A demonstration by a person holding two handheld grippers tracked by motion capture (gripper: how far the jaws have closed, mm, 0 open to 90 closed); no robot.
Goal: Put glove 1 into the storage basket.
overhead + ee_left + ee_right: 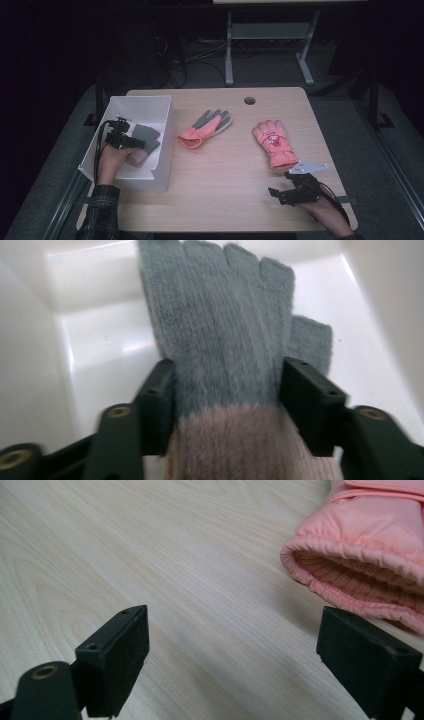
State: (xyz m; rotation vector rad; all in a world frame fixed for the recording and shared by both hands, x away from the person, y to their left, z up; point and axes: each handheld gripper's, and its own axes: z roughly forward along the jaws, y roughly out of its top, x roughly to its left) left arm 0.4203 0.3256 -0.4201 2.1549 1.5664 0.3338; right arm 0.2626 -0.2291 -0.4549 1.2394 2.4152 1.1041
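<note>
A knitted glove [220,330], grey at the fingers and pink at the cuff, lies flat on the floor of a white bin [140,100] at the table's left side. My left gripper [227,385] reaches down into the bin, and the glove [146,137] lies between its jaws, unbunched, with the pads at its edges. Open and with nothing between its jaws, my right gripper [280,192] hovers low over the wood near the front right. Just beyond it, the cuff of a padded pink glove [360,575] faces its jaws [232,645].
Two pink gloves lie on the wooden table [225,200]: one with grey palm and fingers [205,129] at the middle, one padded [272,142] to the right. A round cable hole [249,100] sits at the far edge. Metal desk legs [229,55] stand behind.
</note>
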